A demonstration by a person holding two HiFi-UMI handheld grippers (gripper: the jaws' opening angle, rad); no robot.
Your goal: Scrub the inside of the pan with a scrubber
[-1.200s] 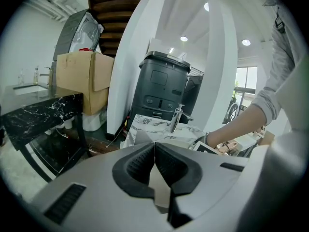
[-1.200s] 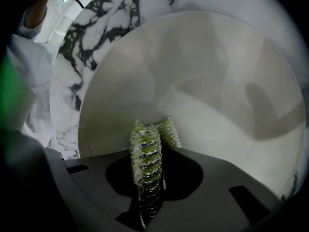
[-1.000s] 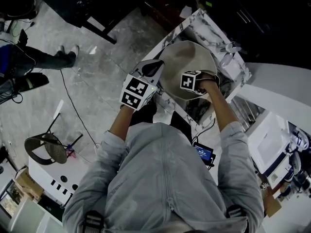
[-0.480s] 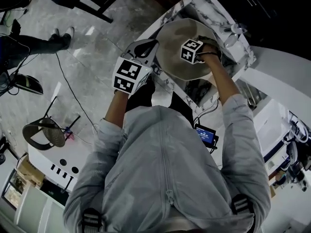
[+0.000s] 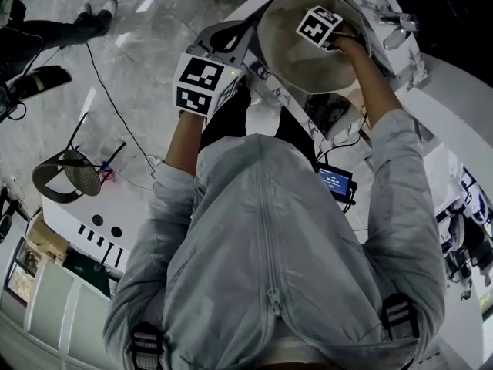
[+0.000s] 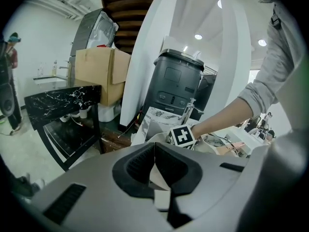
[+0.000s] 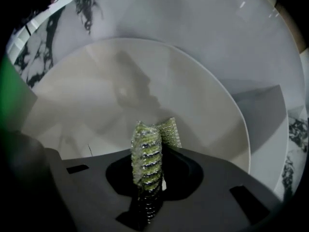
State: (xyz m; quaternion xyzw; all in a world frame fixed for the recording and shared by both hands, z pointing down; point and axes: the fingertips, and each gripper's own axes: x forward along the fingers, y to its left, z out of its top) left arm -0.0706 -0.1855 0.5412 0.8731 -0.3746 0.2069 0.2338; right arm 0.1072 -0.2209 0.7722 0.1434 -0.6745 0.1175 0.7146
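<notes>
**Pale pan, green scrubber, black-and-white markers**

The pan (image 7: 145, 91) is a plain, pale cream-beige inside, with soft grey shadows on it. The scrubber (image 7: 145, 149) is yellow-green, under a silvery, shining mesh that runs in rows. The right gripper (image 7: 150, 178) looks dark grey and is black at the jaws. The left gripper (image 6: 155, 170) is light grey, also black at the jaws. Each marker cube (image 5: 320, 25) is white with black square patterns. The counter (image 5: 269, 79) is white marble with black veins. The jacket (image 5: 269, 237) is light grey. The floor (image 5: 146, 60) is mottled grey. A box (image 6: 99, 74) is brown, and a bin (image 6: 176, 88) is dark grey.
</notes>
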